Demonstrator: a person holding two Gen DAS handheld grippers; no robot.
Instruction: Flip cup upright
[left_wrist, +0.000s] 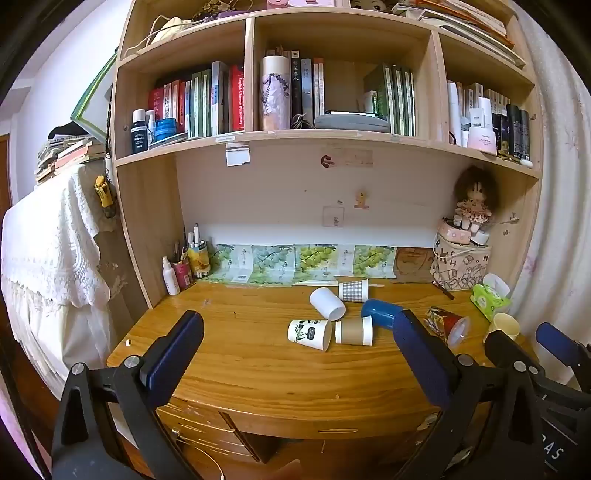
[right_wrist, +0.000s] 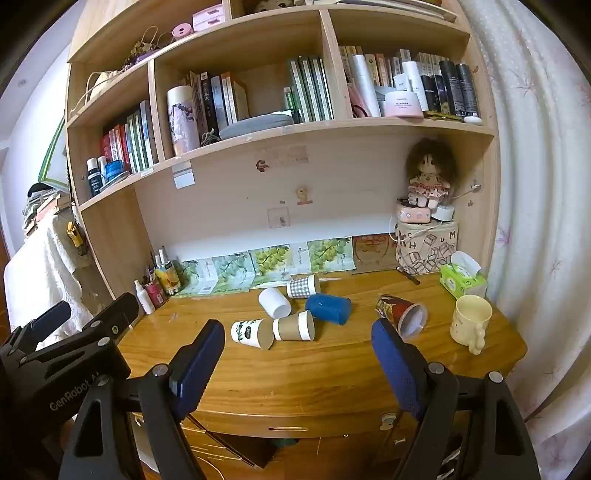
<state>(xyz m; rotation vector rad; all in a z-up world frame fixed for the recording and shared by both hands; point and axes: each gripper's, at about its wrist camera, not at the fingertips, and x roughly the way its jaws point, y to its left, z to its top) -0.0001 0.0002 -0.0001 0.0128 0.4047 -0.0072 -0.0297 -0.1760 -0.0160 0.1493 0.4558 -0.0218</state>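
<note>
Wooden desk (right_wrist: 332, 376) under a bookshelf unit (right_wrist: 258, 129) carries a cluster of cups lying on their sides near its middle. White cup (right_wrist: 274, 302), checked cup (right_wrist: 303, 287), blue cup (right_wrist: 328, 308), brown-sleeved cup (right_wrist: 293, 329) and panda-print cup (right_wrist: 248, 333) lie close together; the brown-sleeved and panda-print cups touch. Red patterned cup (right_wrist: 402, 314) lies apart to the right, mouth toward the camera. Cream mug (right_wrist: 471, 321) stands upright near the right edge, beside a green tissue pack (right_wrist: 461, 280).

Left gripper (left_wrist: 295, 350) is released, fingers spread wide, holding nothing, short of the cluster. Right gripper (right_wrist: 299, 365) is likewise released and empty, held above the desk's front edge. Neither touches any cup.
</note>
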